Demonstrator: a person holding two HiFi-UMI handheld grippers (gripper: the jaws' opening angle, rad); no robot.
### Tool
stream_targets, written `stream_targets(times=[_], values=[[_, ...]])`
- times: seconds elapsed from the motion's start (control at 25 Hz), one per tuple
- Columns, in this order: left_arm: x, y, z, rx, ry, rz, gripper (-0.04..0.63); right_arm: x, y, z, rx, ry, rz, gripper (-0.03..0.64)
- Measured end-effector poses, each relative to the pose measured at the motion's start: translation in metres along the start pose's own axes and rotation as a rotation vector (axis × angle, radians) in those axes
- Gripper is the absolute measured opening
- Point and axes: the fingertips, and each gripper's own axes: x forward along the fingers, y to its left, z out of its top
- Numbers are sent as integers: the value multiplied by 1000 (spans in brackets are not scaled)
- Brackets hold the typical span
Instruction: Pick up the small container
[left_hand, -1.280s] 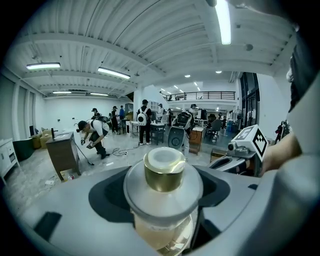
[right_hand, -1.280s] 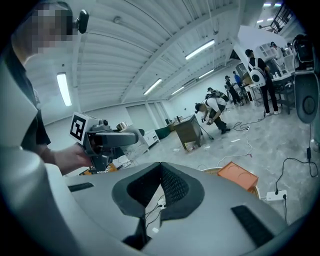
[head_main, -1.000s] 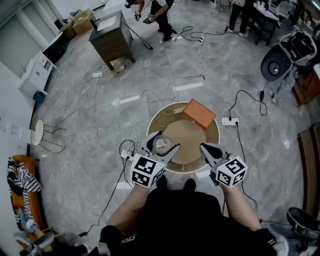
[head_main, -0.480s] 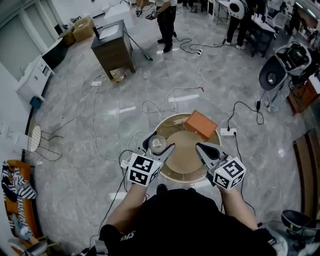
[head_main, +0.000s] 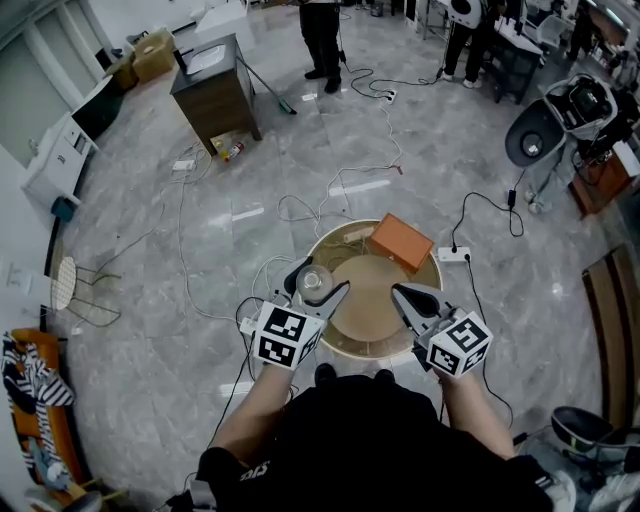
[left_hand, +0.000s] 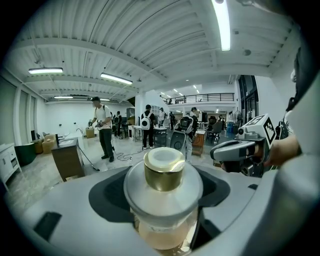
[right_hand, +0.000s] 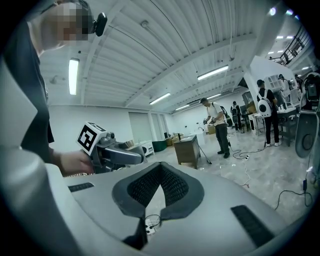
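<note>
The left gripper (head_main: 318, 285) was clamped on the small container (left_hand: 162, 172), its jaws pressed against the pale body below the gold cap. It held the container over the left edge of the round table (head_main: 372, 300), seemingly lifted clear of the top, though the head view left that uncertain. The right gripper (head_main: 398, 292) hung over the table's right side, near an orange box (head_main: 400, 241) at the far rim, with its jaws drawn together at the tips and nothing between them.
</note>
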Motion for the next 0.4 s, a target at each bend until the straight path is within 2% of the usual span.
stream_targets(times=[0.4], values=[[-4,-2,-10,-9,7,8,347,0,3,-2,-21,-4,20,12]])
